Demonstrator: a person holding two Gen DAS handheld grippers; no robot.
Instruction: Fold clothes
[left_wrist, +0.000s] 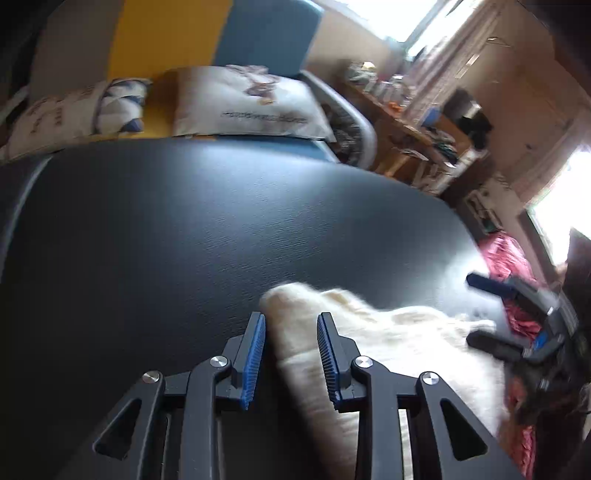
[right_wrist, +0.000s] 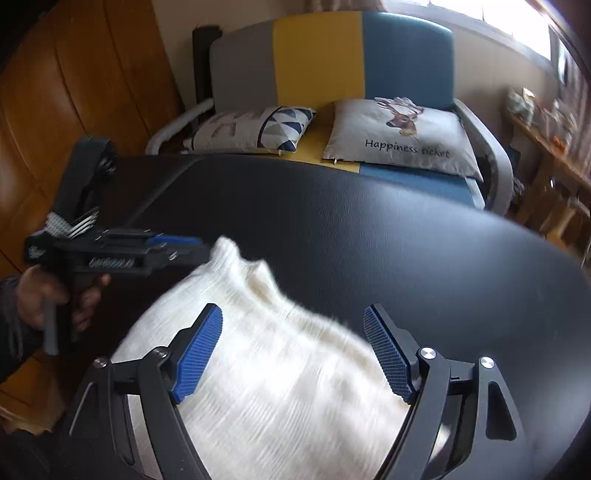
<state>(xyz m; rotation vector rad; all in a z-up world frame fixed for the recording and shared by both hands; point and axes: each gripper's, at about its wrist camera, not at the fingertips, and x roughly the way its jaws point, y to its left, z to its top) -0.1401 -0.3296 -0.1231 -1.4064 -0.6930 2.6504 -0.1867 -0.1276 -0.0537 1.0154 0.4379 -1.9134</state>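
Note:
A white knitted garment lies on the black table. My left gripper has one narrow end of it bunched between its blue pads. In the right wrist view the left gripper is seen side on, and the cloth rises in a peak to its tips. A hand grasps its handle. My right gripper hovers over the wide part of the garment, jaws spread wide, pads off the cloth. It shows at the right edge of the left wrist view.
Behind the table stands a grey, yellow and blue sofa with two printed pillows. A cluttered wooden shelf is at the right, pink-red fabric lies past the table's right edge, and wooden panelling is on the left.

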